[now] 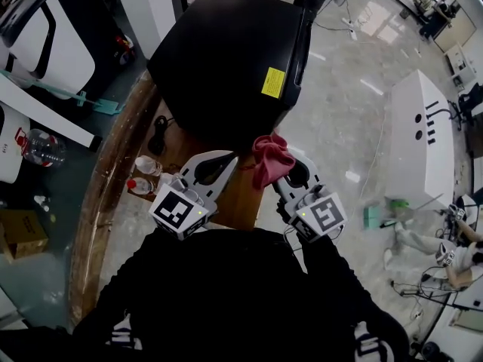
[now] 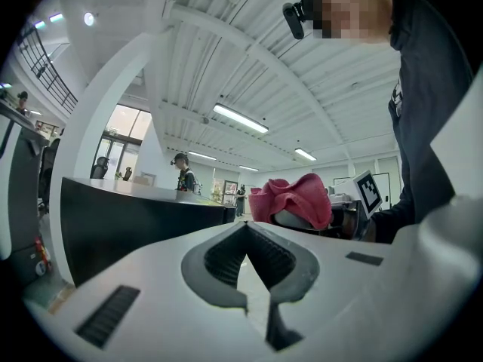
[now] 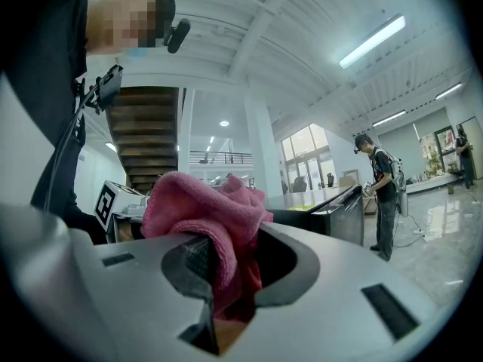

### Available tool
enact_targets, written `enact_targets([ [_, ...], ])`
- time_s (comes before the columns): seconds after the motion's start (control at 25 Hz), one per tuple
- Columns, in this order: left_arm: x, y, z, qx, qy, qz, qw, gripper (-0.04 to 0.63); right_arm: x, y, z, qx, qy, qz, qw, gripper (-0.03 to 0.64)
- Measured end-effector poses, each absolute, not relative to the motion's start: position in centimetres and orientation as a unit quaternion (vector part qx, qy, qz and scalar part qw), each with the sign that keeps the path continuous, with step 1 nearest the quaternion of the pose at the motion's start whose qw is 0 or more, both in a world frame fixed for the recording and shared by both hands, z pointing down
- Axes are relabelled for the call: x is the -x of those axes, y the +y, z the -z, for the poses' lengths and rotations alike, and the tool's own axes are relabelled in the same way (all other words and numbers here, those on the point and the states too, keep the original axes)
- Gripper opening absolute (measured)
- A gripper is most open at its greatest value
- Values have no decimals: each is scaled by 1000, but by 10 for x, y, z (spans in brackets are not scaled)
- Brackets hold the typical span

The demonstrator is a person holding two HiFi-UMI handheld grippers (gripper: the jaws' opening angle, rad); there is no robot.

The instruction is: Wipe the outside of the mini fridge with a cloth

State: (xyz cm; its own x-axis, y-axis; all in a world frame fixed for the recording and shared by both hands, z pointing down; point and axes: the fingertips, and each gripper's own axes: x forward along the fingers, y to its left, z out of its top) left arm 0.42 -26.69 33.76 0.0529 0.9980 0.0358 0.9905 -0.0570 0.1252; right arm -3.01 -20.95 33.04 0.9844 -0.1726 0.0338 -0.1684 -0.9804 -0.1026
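The black mini fridge (image 1: 226,51) stands on a wooden table (image 1: 113,172), seen from above, with a yellow sticker (image 1: 273,82) on its top. My right gripper (image 1: 283,168) is shut on a bunched pink cloth (image 1: 268,157), just short of the fridge's near edge. The cloth (image 3: 204,210) spills out between the jaws of the right gripper (image 3: 226,255), and the fridge (image 3: 332,210) lies beyond. My left gripper (image 1: 230,159) sits beside it, jaws together and empty. From the left gripper (image 2: 246,228) I see the cloth (image 2: 294,198) at right and the fridge (image 2: 128,217) at left.
Small bottles (image 1: 143,176) and a black cabled object (image 1: 160,134) lie on the table left of the grippers. A white chair (image 1: 45,44) and a water bottle (image 1: 41,148) are at far left. A white cabinet (image 1: 419,142) stands on the floor at right. A person (image 3: 381,194) stands beyond the fridge.
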Motion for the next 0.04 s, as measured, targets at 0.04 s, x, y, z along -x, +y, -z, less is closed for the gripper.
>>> enact_targets([
  [0.04, -3, -265, -335, -723, 688, -52, 34, 5, 30, -208, -330, 995, 86, 20, 50, 89],
])
